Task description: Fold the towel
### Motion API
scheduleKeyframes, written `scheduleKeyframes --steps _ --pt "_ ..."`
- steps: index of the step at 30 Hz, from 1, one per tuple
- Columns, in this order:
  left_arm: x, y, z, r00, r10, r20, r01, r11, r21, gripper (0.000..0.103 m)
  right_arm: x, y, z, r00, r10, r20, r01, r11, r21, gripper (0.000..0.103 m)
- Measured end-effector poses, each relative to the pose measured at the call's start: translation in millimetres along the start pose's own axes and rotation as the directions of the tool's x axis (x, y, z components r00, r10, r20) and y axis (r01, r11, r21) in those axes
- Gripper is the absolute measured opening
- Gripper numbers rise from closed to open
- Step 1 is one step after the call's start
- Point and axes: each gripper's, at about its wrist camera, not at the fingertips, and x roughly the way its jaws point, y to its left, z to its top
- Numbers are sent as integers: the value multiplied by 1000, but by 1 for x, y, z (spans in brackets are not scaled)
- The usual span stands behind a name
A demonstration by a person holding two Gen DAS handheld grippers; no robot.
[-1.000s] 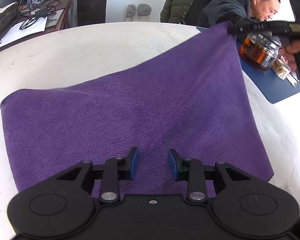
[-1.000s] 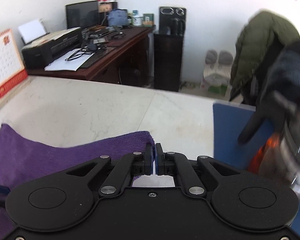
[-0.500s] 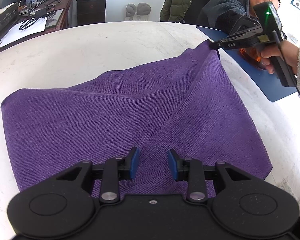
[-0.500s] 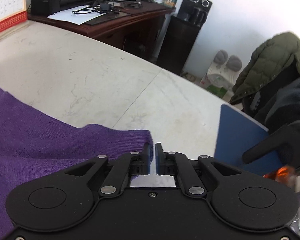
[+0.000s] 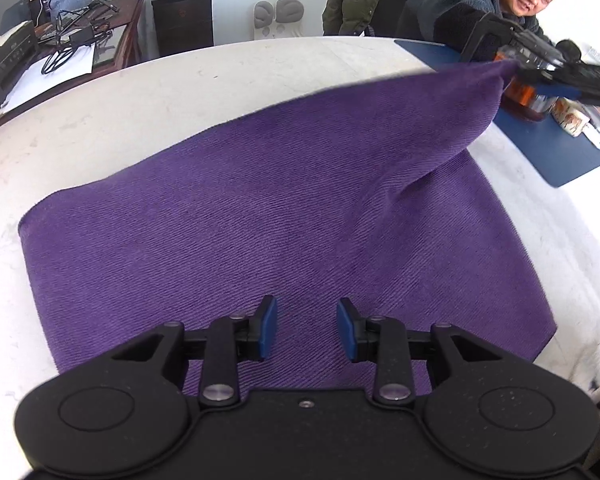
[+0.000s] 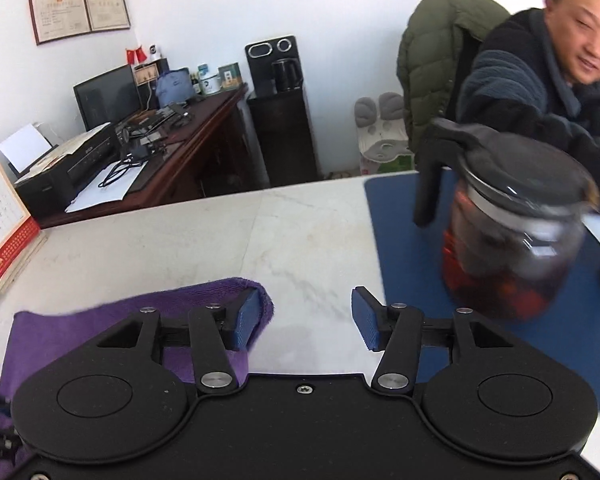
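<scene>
Office: desk with monitor, printer; framed certificates; water dispenser.

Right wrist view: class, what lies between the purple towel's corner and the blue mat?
Only bare white table separates the towel from the blue mat in the right wrist view.

The towel is lying spread on the table, its far right corner lifting off the surface toward the right gripper, whose jaws have just been opening (the corner is resting against the left finger, with nothing pressed between the pads). The left gripper is hovering over the towel's near edge, jaws apart. To the right of the towel a mat is lying on the table, bearing a teapot, and a person is sitting behind it.
</scene>
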Motion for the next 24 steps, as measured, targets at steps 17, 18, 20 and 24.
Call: scheduleKeyframes --steps 17,18,20,24 --pt "-8 -12 1 1000 -16 -3 16 998 60 31 -12 37 -48 968 152 -199 -154 988 6 51" --pt "-8 -13 0 1000 -14 -5 15 998 62 31 -16 48 -62 959 152 -238 -164 986 -32 51" --pt "-7 -15 -1 1000 -12 -8 12 998 62 31 -20 63 -81 948 128 -291 -159 983 -87 51" --pt "-7 -12 -7 1000 -15 -16 15 998 54 31 -24 82 -100 947 84 -312 -139 977 -159 49"
